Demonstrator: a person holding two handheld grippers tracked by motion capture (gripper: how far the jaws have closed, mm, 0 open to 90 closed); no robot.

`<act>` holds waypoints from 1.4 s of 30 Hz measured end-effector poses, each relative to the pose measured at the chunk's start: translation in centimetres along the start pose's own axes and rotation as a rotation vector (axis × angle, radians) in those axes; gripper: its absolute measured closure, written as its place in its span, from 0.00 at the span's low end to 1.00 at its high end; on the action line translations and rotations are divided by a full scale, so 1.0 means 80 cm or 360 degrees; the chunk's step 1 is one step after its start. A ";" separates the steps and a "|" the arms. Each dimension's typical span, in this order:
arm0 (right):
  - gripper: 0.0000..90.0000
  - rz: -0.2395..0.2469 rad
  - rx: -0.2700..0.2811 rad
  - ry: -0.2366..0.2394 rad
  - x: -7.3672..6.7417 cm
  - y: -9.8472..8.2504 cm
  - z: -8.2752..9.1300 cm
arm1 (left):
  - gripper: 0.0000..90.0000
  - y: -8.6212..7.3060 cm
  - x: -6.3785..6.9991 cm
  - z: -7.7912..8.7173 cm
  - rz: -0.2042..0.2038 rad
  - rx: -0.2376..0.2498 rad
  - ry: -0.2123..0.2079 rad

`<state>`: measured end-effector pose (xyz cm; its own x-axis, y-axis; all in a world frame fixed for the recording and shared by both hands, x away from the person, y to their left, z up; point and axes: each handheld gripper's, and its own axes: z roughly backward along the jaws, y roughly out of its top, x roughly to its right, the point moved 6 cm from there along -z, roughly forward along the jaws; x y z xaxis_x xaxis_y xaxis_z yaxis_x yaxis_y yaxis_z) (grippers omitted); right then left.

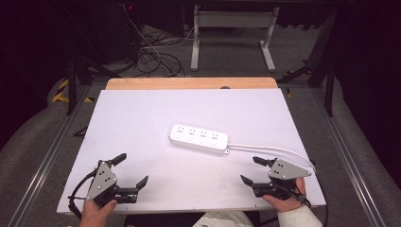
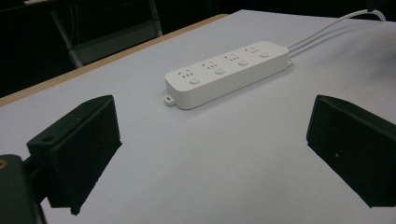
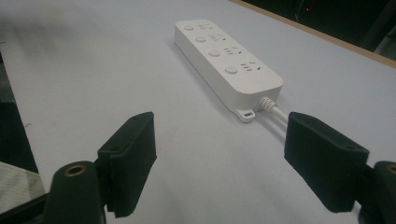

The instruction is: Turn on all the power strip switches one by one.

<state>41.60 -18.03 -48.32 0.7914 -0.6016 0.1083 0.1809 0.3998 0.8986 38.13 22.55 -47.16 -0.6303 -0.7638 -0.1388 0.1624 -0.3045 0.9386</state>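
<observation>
The white power strip (image 1: pixel 199 139) lay flat on the desk (image 1: pixel 142 113), ahead of both grippers and between them, touching neither. From the left gripper (image 1: pixel 130 171) it sat forward and to the right; from the right gripper (image 1: pixel 249 170) it sat forward and to the left. The right gripper looked somewhat nearer, since the strip's cord end came closest to it, though the difference was modest.

The strip's long axis ran crosswise to the person, tilted slightly so that its cord end was a little closer to the near edge than its free end. The free end pointed toward the left gripper's side; the cord end pointed toward the right gripper's side, and the white cable (image 1: pixel 274 149) ran on from there past the right gripper toward the desk's right edge. Its sockets and buttons faced up.

In the left gripper view the strip (image 2: pixel 227 73) lay diagonally ahead with its free end nearest the jaws. In the right gripper view the strip (image 3: pixel 225 59) ran away from the jaws with the cord end nearest.

Both grippers stood wide open and empty, held just above the desk near its front edge.
</observation>
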 end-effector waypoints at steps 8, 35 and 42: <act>0.29 0.0006 0.0015 -0.0006 0.000 0.002 0.002 | 0.04 0.000 0.000 0.000 -0.0028 -0.0004 0.0018; 0.47 0.0005 -0.0065 0.0124 -0.003 0.036 -0.013 | 0.04 -0.002 0.001 -0.001 -0.0042 -0.0022 0.0045; 0.48 0.0035 -0.0064 0.0130 -0.002 0.057 -0.024 | 0.04 -0.002 0.001 0.000 -0.0042 -0.0022 0.0042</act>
<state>43.42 -14.80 -45.01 0.8401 -0.5348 0.0911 0.1851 0.4404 0.8785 38.09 22.54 -47.31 -0.6142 -0.7702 -0.1716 0.1566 -0.3322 0.9301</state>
